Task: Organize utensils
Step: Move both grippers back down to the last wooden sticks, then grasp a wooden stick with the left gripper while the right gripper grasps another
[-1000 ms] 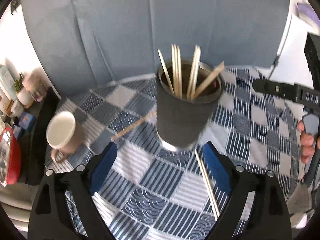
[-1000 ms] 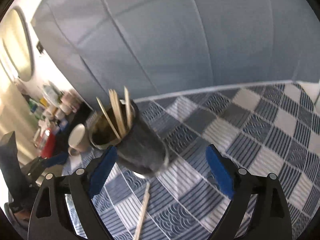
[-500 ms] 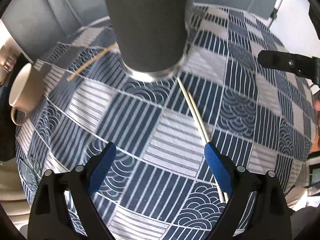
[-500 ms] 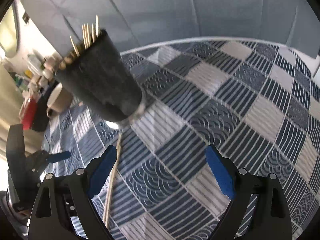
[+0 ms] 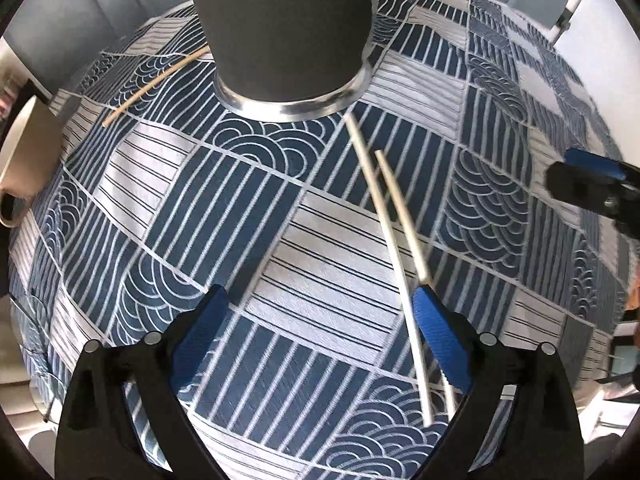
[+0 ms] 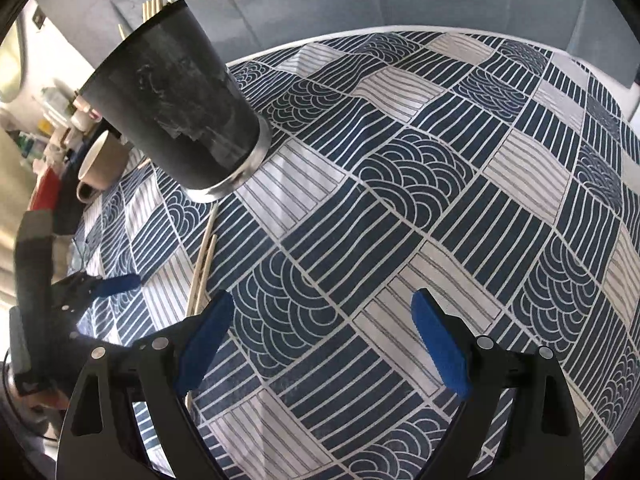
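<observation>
Two pale wooden chopsticks [image 5: 394, 240], thin and nearly parallel, lie flat on the bench, which is covered by a blue-and-white patterned cloth [image 5: 320, 272] of striped and wave-motif squares. The left gripper [image 5: 320, 320] points steeply down at the cloth; its jaws stand wide apart, having just been opening, and nothing is pressed between them. The longer chopstick passes just inside the right-hand blue pad, while the shorter one runs under or against that pad's tip; whether it touches cannot be told. Ahead of the jaws stands a dark cylindrical utensil holder [image 5: 284, 28] with a bare metal base ring, upright on the cloth. A third, tan chopstick [image 5: 154, 80] lies to the left of the holder, well apart from the jaws. A beige mug [image 5: 28, 160] sits at the far left edge. In the right wrist view, the right gripper [image 6: 322, 336] also has its jaws wide apart with only cloth between them; the pair of chopsticks [image 6: 202, 276] lies just outside its left-hand pad, and the holder [image 6: 172, 108], with stick tips showing above its rim, stands ahead and to the left.
</observation>
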The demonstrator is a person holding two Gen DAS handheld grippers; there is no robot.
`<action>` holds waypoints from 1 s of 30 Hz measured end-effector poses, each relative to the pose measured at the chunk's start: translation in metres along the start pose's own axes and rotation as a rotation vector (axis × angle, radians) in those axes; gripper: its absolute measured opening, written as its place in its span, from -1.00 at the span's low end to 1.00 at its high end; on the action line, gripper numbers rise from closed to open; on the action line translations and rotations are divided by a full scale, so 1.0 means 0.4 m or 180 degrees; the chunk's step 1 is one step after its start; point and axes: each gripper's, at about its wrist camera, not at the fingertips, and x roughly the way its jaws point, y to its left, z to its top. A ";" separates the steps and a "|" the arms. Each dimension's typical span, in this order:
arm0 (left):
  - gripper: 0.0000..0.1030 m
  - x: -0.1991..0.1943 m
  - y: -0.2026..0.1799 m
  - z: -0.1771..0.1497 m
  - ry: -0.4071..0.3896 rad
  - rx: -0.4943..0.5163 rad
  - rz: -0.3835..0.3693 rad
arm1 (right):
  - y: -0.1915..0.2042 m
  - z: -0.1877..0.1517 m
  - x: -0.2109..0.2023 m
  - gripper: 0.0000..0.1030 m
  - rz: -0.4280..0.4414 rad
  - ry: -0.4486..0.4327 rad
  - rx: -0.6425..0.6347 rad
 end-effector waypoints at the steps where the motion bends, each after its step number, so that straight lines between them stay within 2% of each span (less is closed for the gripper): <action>1: 0.88 0.001 0.000 0.002 0.0005 -0.0007 0.0005 | 0.001 0.000 0.000 0.67 0.0005 -0.0003 0.0001; 6: 0.89 0.008 0.012 0.001 -0.0002 -0.0065 0.0010 | 0.020 0.000 0.003 0.67 -0.0049 0.0006 -0.0075; 10: 0.83 0.007 0.043 -0.009 -0.0008 -0.0143 0.0010 | 0.060 0.002 0.031 0.67 -0.0159 0.0172 -0.0215; 12: 0.66 -0.001 0.054 -0.014 -0.0022 -0.0113 0.0004 | 0.079 0.002 0.041 0.67 -0.0158 0.0200 -0.0248; 15: 0.28 -0.015 0.085 -0.020 -0.0030 -0.0133 0.0004 | 0.120 0.001 0.067 0.67 -0.0091 0.0318 -0.0259; 17: -0.11 -0.024 0.106 -0.025 -0.0036 -0.0193 0.0005 | 0.147 0.000 0.086 0.67 -0.0068 0.0418 -0.0286; 18: -0.20 -0.029 0.119 -0.023 -0.0036 -0.0211 0.0000 | 0.164 -0.001 0.096 0.67 -0.0070 0.0456 -0.0307; 20: -0.50 -0.033 0.141 -0.026 -0.0035 -0.0253 -0.0001 | 0.201 -0.002 0.112 0.67 -0.0071 0.0525 -0.0379; 21: -0.56 -0.034 0.146 -0.027 -0.0027 -0.0273 -0.0011 | 0.219 -0.003 0.121 0.67 -0.0088 0.0555 -0.0417; 23: -0.83 -0.039 0.155 -0.028 -0.0013 -0.0288 -0.0010 | 0.251 -0.012 0.146 0.62 -0.0231 0.0647 -0.0565; 24: -0.85 -0.039 0.156 -0.031 0.0003 -0.0285 -0.0018 | 0.262 -0.016 0.153 0.54 -0.0343 0.0655 -0.0646; 25: -0.89 -0.041 0.159 -0.036 0.0012 -0.0272 -0.0009 | 0.281 -0.024 0.152 0.25 -0.0549 0.0608 -0.0820; 26: -0.90 -0.040 0.161 -0.027 0.0021 -0.0254 0.0004 | 0.290 -0.028 0.147 0.13 -0.0585 0.0577 -0.0916; 27: -0.91 -0.043 0.163 -0.032 0.0026 -0.0246 0.0013 | 0.294 -0.032 0.141 -0.17 -0.0549 0.0563 -0.0987; 28: -0.91 -0.043 0.163 -0.034 0.0028 -0.0243 0.0015 | 0.293 -0.034 0.133 -0.62 -0.0530 0.0571 -0.1060; 29: -0.91 -0.044 0.165 -0.036 0.0034 -0.0254 0.0004 | 0.287 -0.034 0.129 -0.84 -0.0543 0.0596 -0.1087; 30: -0.91 -0.045 0.168 -0.037 0.0039 -0.0269 -0.0012 | 0.277 -0.033 0.125 -0.91 -0.0541 0.0611 -0.1072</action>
